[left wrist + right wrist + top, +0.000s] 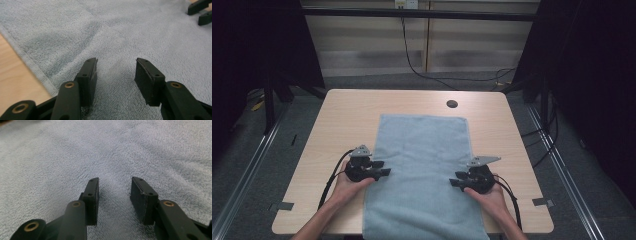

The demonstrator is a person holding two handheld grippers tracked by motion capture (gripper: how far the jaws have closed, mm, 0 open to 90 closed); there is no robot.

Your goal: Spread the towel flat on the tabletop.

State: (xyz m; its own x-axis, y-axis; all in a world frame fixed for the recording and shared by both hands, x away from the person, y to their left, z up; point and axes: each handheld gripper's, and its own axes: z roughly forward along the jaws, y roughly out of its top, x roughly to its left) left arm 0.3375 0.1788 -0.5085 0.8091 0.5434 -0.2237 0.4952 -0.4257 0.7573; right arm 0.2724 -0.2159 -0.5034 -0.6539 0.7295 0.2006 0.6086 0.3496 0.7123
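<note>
High view: table [347, 115] carries a light blue towel [422, 165], flat, running centre to 6 o'clock, overhanging the near edge. Left gripper [384, 169] at 9 o'clock of it, right gripper [453, 182] at 3 o'clock, both over its side edges, jaws apart, nothing between. Risk: pads close above the cloth, pinch nothing; uneven bites skew any fold.

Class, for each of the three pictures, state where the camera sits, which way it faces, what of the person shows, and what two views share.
High view: above the person's side, facing forward and down on the wooden table; forearms, left gripper and right gripper show.
Left gripper view: on that gripper, looking along its open jaws across the light blue towel.
Right gripper view: on that gripper, along its open jaws over towel.
Shared: the high and left gripper views both show the right gripper's jaws.
</note>
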